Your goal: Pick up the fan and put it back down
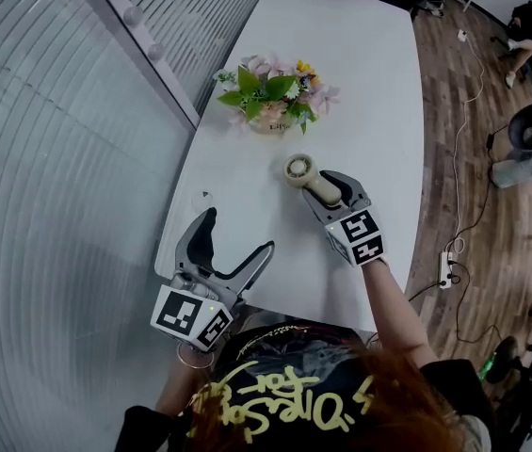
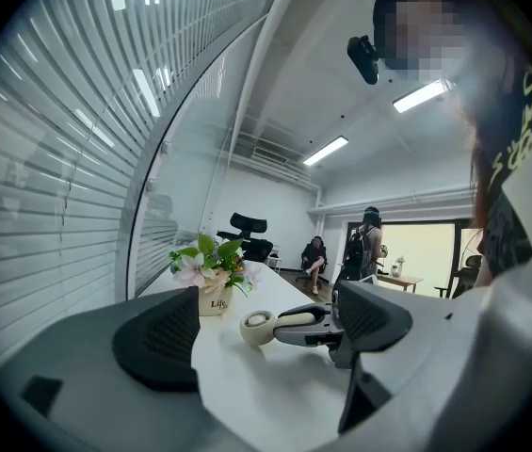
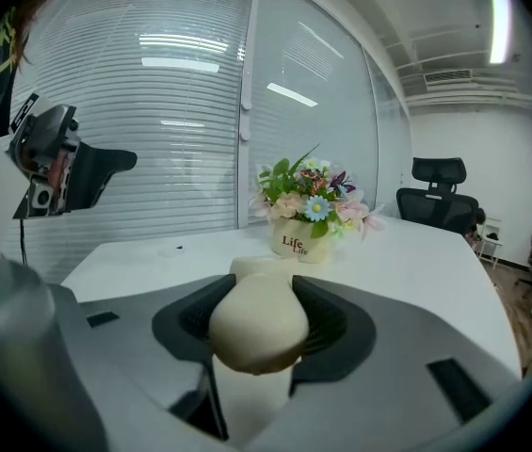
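The fan is a cream hand-held one, with a round head (image 1: 298,169) and a thick handle (image 3: 258,323). My right gripper (image 1: 327,189) is shut on the handle, whose rounded end sits between the ribbed pads (image 3: 327,323). In the left gripper view the fan (image 2: 259,328) lies nearly level, just above the white table (image 1: 378,92); I cannot tell if it touches. My left gripper (image 1: 237,238) hovers open at the near left table edge with nothing between its fingers (image 2: 157,339).
A pot of artificial flowers (image 1: 273,100) stands on the table just beyond the fan. A glass wall with blinds (image 1: 58,158) runs along the left. On the wood floor to the right lie a cable and a power strip (image 1: 448,269). Office chairs and people are at the far end.
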`<state>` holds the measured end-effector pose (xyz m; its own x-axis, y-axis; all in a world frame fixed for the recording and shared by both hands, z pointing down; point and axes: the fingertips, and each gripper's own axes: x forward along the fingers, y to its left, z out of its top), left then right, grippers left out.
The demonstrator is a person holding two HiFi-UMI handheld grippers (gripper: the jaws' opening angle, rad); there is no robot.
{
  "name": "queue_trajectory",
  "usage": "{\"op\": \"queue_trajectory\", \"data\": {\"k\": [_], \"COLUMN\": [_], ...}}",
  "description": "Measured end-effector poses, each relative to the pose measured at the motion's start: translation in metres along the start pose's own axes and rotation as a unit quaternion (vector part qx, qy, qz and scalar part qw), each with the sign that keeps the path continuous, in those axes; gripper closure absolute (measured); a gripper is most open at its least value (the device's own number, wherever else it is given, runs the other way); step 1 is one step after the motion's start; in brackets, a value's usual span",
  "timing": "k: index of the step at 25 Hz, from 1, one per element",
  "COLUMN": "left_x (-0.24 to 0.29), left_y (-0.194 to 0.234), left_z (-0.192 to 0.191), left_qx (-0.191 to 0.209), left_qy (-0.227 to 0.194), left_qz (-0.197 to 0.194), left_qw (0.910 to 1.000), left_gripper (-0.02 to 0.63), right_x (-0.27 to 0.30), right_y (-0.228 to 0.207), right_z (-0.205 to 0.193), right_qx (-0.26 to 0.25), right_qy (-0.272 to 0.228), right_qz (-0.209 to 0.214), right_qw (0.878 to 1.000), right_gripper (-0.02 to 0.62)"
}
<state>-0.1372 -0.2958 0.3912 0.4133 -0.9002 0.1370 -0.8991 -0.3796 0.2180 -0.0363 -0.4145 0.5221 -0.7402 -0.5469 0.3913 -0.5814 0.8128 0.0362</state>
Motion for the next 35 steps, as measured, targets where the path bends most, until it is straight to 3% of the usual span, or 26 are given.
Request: {"op": "queue_trajectory", "data": {"k": [5, 22, 35], "left_x": [-0.003, -0.014, -0.029], "left_y": [0.003, -0.006, -0.018], "left_z": [-0.003, -0.002, -0.001], "left_qx": [-0.001, 0.009, 0.013], "left_qy": [-0.001, 0.003, -0.009], "left_qz": [0.003, -0.002, 0.0], "left_qw": [1.0, 1.0, 0.9999], "left_gripper": [0.147, 0.147, 0.147], "right_x": [0.007, 0.008, 0.013], "right_y": [0.002, -0.002, 0.005], "right_z": [-0.014, -0.048, -0.061], "right_qx": [-0.017, -0.003, -0.015], "right_qy": [0.019, 0.096, 0.154], "right_qz": [-0.005, -0.034, -0.034], "right_qw": [1.0, 0.995, 0.987], "right_gripper": [0.403, 0.402, 0.4]}}
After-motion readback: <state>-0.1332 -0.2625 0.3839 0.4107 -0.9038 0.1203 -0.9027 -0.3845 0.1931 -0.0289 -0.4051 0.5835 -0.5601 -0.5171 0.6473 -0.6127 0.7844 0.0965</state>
